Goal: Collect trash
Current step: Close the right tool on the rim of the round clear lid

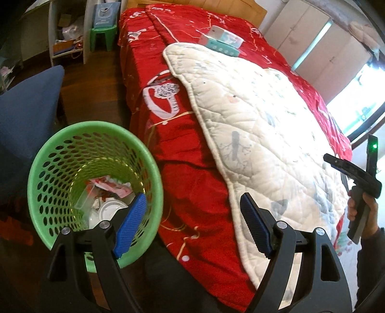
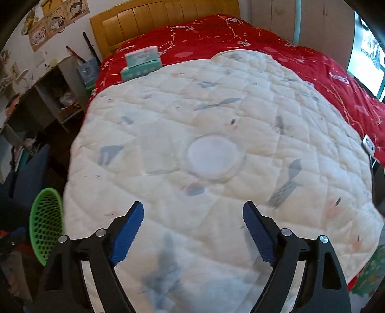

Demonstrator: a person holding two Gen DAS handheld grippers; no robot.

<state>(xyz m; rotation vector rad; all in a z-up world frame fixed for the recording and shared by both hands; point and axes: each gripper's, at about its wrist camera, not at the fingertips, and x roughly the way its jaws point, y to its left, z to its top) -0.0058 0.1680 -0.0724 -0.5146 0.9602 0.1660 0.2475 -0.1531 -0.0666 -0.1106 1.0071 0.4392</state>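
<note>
A green perforated basket (image 1: 60, 154) stands on the floor beside the bed, holding a pink wrapper (image 1: 113, 185), a white lid and clear plastic pieces. My left gripper (image 1: 193, 204) hangs open and empty, its left finger over the basket's rim and its right finger over the white quilt (image 1: 259, 115). In the right wrist view a round clear plastic lid (image 2: 214, 156) lies on the quilt (image 2: 168, 108), with a flat clear piece (image 2: 158, 156) touching its left side. My right gripper (image 2: 193, 216) is open and empty above the quilt, short of the lid.
The red bedspread (image 2: 240, 36) covers the bed under the quilt. Stacked tissue boxes (image 2: 142, 62) sit near the wooden headboard (image 2: 144, 16). A blue cushion (image 1: 26, 115) is left of the basket. A hand (image 1: 365, 209) holds the other gripper's handle at the right edge.
</note>
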